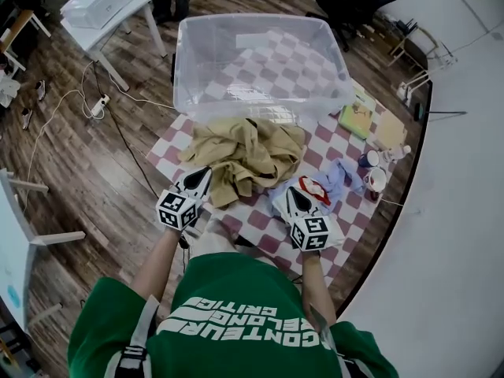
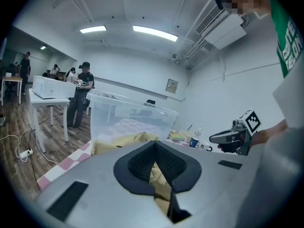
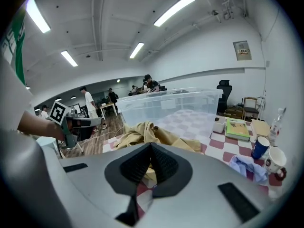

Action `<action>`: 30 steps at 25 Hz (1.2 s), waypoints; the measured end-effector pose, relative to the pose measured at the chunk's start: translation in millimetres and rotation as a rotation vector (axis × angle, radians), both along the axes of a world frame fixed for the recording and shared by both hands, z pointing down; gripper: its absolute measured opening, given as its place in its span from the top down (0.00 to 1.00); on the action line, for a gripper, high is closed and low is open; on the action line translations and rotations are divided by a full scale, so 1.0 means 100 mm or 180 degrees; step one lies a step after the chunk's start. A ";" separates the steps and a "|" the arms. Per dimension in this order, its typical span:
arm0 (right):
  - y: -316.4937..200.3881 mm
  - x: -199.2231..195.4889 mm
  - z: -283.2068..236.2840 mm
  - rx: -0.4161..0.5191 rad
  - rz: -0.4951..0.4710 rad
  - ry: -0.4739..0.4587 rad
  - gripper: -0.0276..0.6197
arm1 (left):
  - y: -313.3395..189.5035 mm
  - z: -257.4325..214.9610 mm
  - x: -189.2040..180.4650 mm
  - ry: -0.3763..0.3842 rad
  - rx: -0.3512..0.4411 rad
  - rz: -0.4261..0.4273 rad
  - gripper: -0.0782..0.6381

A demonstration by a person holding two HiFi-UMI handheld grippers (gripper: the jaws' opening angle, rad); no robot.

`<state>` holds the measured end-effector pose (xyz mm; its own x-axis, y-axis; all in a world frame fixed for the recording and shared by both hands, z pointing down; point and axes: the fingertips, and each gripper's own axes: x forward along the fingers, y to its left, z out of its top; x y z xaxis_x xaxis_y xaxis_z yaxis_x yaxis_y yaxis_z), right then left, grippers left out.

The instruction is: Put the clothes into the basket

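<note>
Your left gripper [image 1: 198, 181] and right gripper [image 1: 293, 194] both have their jaws closed on nothing, tips at the near edge of the tan clothes [image 1: 246, 154] (heaped on the checkered desk [image 1: 264, 228]). The clothes lie just before the clear basket [image 1: 236, 105].

Open-plan office or laboratory workroom. White tables [image 1: 110, 10] stand on a wood-plank floor [image 1: 71, 179]; a black office chair [image 1: 358, 2] sits near the far wall; a power strip [image 1: 100, 105] with trailing cables lies on the floor; long strip lights [image 2: 154, 32] and an air-conditioning unit [image 2: 228, 30] hang from a ceiling with exposed pipework; several people [image 3: 88, 103] stand among desks in the background; a small framed notice [image 3: 242, 50] hangs on a plain white wall.
</note>
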<state>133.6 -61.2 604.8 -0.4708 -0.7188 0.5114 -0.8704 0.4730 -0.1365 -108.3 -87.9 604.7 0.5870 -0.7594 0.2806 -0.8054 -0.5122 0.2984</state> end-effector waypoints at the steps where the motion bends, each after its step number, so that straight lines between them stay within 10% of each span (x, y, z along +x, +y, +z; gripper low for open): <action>1: -0.02 -0.02 0.03 -0.0019 -0.0008 0.0006 0.95 | -0.02 0.04 -0.01 -0.0003 -0.0029 0.0007 0.88; 11: -0.29 -0.20 0.45 -0.0386 -0.0424 0.0426 0.86 | -0.20 0.54 -0.05 -0.0130 -0.0375 0.0184 0.88; 18: -0.35 -0.45 0.87 -0.0434 -0.1219 0.1069 0.46 | -0.33 1.01 0.05 -0.0506 -0.0560 0.0500 0.44; 24: -0.41 -0.53 1.46 -0.0480 -0.1655 0.1869 0.37 | -0.42 1.47 0.13 -0.0921 -0.0761 0.0676 0.36; 30: -0.70 -0.53 1.84 -0.0629 -0.1640 0.2001 0.36 | -0.55 1.84 0.17 -0.1105 -0.0957 0.0766 0.34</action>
<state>80.8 -130.9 789.0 -0.3009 -0.3612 0.8826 -0.4935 0.8509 0.1800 -91.0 -142.7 788.8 0.5688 -0.4703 0.6748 -0.7530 -0.6278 0.1971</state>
